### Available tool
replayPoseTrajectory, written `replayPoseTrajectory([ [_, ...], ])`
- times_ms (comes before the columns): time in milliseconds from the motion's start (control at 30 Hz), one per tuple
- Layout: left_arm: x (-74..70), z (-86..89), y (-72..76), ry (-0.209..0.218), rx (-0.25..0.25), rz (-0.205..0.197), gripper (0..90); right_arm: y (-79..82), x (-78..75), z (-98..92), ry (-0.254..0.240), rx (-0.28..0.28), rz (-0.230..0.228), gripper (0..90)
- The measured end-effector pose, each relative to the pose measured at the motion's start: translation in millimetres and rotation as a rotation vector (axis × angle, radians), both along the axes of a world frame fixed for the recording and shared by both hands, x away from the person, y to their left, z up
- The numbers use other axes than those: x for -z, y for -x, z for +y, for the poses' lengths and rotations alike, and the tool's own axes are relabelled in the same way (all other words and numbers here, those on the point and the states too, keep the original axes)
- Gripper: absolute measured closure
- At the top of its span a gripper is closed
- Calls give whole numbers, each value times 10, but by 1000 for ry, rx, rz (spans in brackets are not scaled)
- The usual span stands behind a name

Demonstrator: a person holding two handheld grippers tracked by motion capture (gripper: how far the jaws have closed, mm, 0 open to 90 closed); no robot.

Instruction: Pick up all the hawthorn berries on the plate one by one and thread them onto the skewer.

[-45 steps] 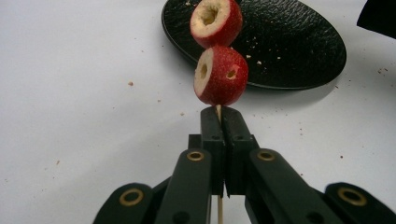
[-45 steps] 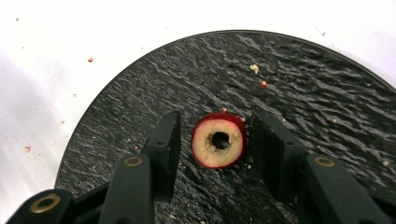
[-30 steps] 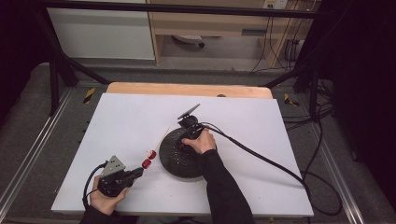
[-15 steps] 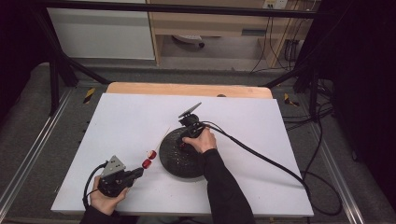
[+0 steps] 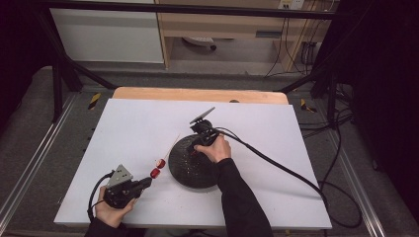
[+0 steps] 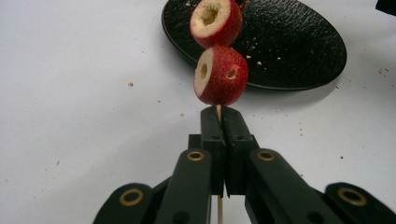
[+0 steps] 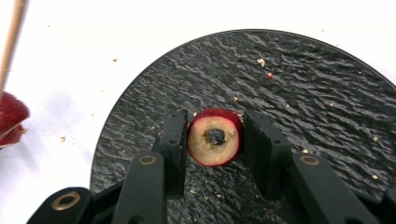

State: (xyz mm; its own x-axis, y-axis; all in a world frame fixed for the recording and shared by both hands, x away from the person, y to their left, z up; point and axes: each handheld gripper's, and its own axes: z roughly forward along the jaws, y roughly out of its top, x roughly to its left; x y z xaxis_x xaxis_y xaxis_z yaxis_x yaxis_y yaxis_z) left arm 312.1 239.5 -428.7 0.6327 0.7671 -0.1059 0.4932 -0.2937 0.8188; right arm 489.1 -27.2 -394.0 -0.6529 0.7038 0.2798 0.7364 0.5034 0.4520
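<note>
The black plate (image 5: pixel 193 163) sits on the white bench (image 5: pixel 123 128) and serves as the landmark. Over the plate, the right gripper (image 7: pixel 215 140) has its jaws pressed against both sides of a cored red fruit piece (image 7: pixel 215 137), cut face up with a hollowed centre; the underside of this piece is hidden, so whether it rests on the plate or is lifted off it cannot be told. In the high view the person's right hand (image 5: pixel 215 148) covers that gripper's front.

Just beside the plate's left edge, the left gripper (image 6: pixel 219 114) has its jaws closed tight on a thin wooden skewer (image 6: pixel 218 109). Two red fruit pieces (image 6: pixel 219 74) are threaded on the skewer; the farther one overlaps the plate's rim in the left gripper view and is cut off at the top. Most of the skewer's length is hidden inside the fruit and between the jaws. Crumbs (image 6: pixel 130 84) dot the bench around the plate.
</note>
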Motion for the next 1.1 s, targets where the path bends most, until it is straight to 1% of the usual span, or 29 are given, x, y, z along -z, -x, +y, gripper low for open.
replayPoseTrajectory([
  [133,-1,-1,2,2,-1,-1,884,33,-42,-13,-6,-1,-2,622],
  [167,-1,-3,2,4,-2,-2,883,43,-53,-19,-11,-4,-10,622],
  [300,-3,-3,2,5,-2,-2,884,80,-91,-47,-27,2,-10,622],
  [333,-3,-4,3,5,-2,-2,883,88,-95,-59,-34,2,-19,622],
  [467,-3,-6,2,2,1,-1,883,134,-131,-95,-67,3,-30,623],
  [733,-3,-13,3,3,2,-2,884,228,-207,-186,-141,10,-58,623],
  [800,-3,-15,2,4,2,-1,883,256,-218,-216,-168,12,-67,624],
  [967,-7,-18,6,6,1,-3,884,327,-227,-272,-221,20,-88,624],
  [1100,-9,-20,10,10,2,-4,883,372,-211,-336,-272,30,-104,624],
])
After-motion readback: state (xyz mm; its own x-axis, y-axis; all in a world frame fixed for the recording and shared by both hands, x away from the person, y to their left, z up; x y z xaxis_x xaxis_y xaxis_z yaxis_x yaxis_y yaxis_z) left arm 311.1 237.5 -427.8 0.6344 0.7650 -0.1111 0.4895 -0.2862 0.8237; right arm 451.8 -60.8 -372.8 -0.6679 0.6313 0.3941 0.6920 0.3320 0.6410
